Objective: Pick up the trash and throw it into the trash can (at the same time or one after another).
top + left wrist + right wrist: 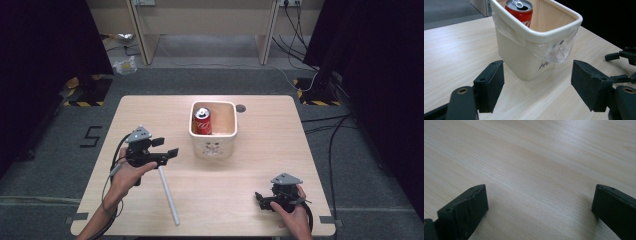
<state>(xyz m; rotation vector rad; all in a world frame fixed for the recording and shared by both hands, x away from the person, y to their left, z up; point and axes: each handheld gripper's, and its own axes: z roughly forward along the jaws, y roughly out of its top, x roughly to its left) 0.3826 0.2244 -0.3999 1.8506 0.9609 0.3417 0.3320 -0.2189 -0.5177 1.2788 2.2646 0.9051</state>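
Bins: one [214, 142] | cans: one [202, 121] | tubes: one [168, 195] | grippers: two, left [167, 148], right [260, 199], jaws apart, empty

The high camera hangs above my side, looking forward and down on the table [250, 200]. My left gripper's camera looks close at the bin [524, 57], at my 12 o'clock; both share it. My right's skims bare tabletop.
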